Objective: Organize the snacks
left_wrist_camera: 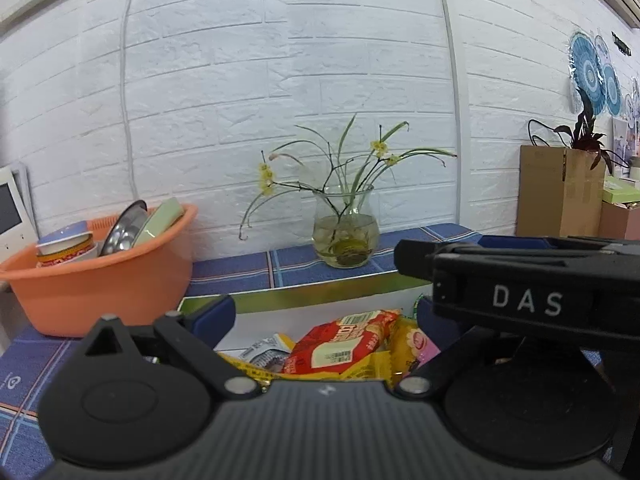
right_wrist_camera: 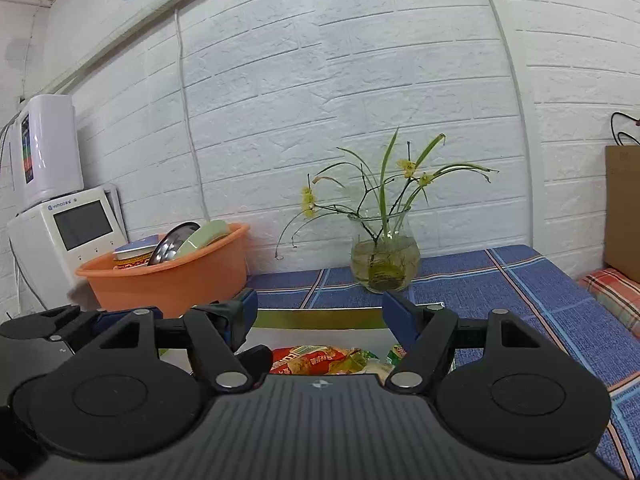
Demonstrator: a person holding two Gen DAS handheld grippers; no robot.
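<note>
Red and yellow wrappers fill the near part of a shallow white box [left_wrist_camera: 320,322] with a shiny green-gold rim, which sits on the bench [left_wrist_camera: 256,270] under a blue checked cloth. Topmost is a red snack packet [left_wrist_camera: 340,344] with a pale label panel and a barcode strip, lying tilted, its crinkled end toward the far wall. Under it lie a yellow packet [left_wrist_camera: 372,368], a silver-grey sachet [left_wrist_camera: 266,350] to its left, and a yellow-and-pink pack [left_wrist_camera: 416,340] to its right. From the right wrist view the same red snack packet [right_wrist_camera: 312,358] shows beside a greenish clear wrapper [right_wrist_camera: 360,358], all inside the white box [right_wrist_camera: 320,334].

Both grippers hang low over the near edge of the box, side by side. The left gripper [left_wrist_camera: 320,316] has its jaws spread wide, blue pads apart, with nothing pinched; the packets lie loose below and between them. The right gripper [right_wrist_camera: 320,312] also has its jaws spread wide and grips nothing. In the left wrist view the black body of the right gripper, lettered DAS, crosses the right side and hides the left gripper's right finger.

Behind the box stands a round glass vase [left_wrist_camera: 346,236] of cloudy water holding thin green stems with small yellow flowers. To the left an orange plastic basin [left_wrist_camera: 100,280] holds bowls and a steel dish tilted on edge. A white appliance [right_wrist_camera: 68,228] with a dark screen stands beyond the basin, and a cardboard carton [left_wrist_camera: 560,192] stands at the far right against the white brick wall.
</note>
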